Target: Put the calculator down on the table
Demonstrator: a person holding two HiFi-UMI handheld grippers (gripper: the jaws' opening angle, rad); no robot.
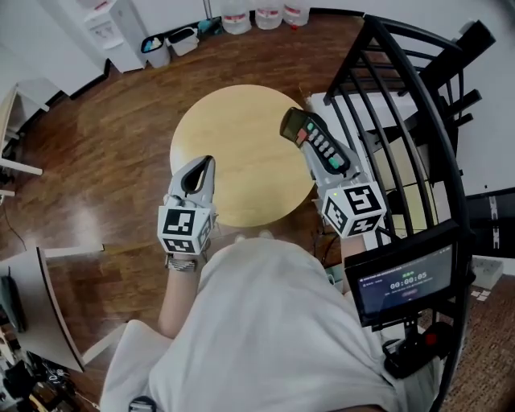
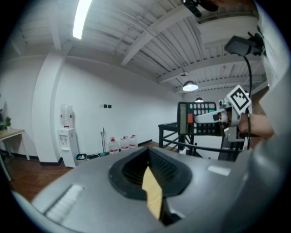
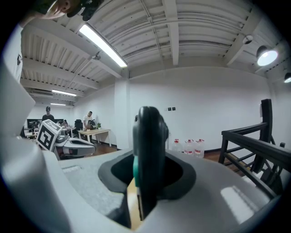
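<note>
A dark calculator (image 1: pixel 310 137) with green and red keys is held above the right edge of the round wooden table (image 1: pixel 233 153). My right gripper (image 1: pixel 331 165) is shut on its lower end. In the right gripper view the calculator (image 3: pixel 148 150) stands edge-on between the jaws of the right gripper (image 3: pixel 142 200). My left gripper (image 1: pixel 204 163) hovers over the table's left edge, shut and empty. The left gripper (image 2: pixel 153 189) shows closed jaws in its own view, where the calculator (image 2: pixel 194 119) hangs at the right.
A black metal railing (image 1: pixel 406 105) curves close along the right of the table. A dark device with a lit screen (image 1: pixel 402 283) sits by the person's right side. Water bottles (image 1: pixel 265 12) and a white dispenser (image 1: pixel 109 28) stand at the far wall.
</note>
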